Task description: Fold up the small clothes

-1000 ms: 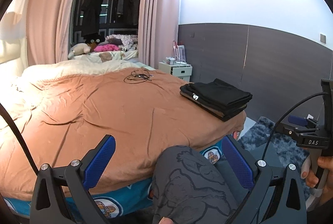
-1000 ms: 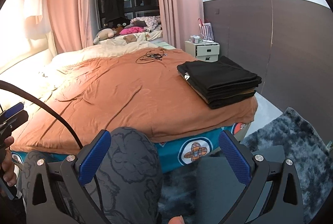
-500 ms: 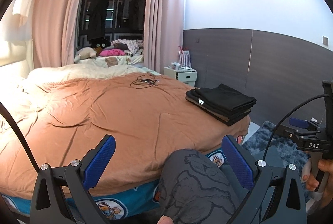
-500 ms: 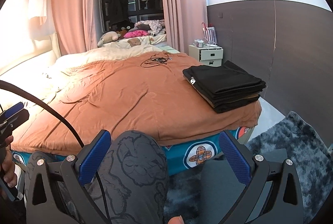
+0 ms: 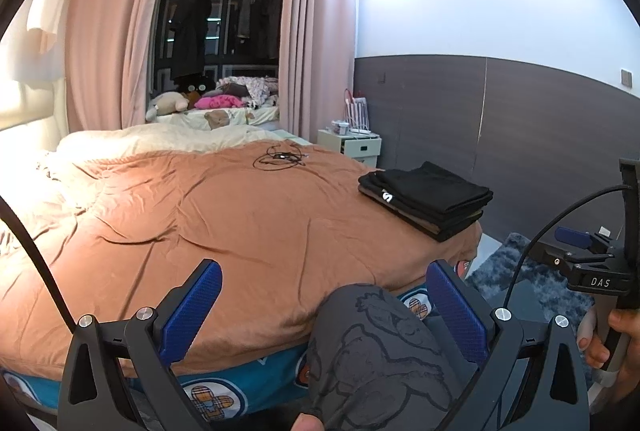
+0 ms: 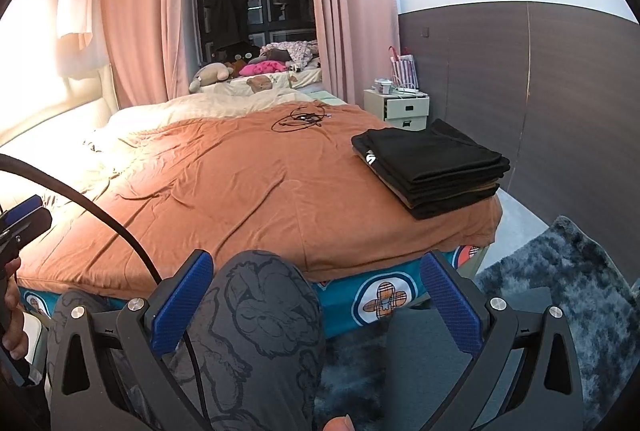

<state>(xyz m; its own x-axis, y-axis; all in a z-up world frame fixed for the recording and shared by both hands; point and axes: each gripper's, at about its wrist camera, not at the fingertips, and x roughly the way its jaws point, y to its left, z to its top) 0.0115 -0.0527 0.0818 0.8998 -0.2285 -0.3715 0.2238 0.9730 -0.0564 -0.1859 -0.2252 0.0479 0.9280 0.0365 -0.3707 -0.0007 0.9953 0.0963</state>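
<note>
Left wrist view reads white letters "DAS" on the black body of the right tool (image 5: 576, 255), gripped by a hand (image 5: 608, 335) at the frame's right edge; a white "S" mark shows on the stack of folded black clothes (image 5: 426, 197) lying at the bed's near right corner on the orange duvet (image 5: 224, 215). Compared with a second ago, both cameras have tilted up, so the stack sits lower in frame and more ceiling shows. The left tool (image 5: 324, 295) is spread wide and holds nothing, above a knee in grey printed trousers (image 5: 372, 347). Right wrist view alone shows the right tool's (image 6: 316, 291) own blue pads (image 6: 448, 303), likewise wide and empty, and more of the dark shaggy rug (image 6: 568, 287).
</note>
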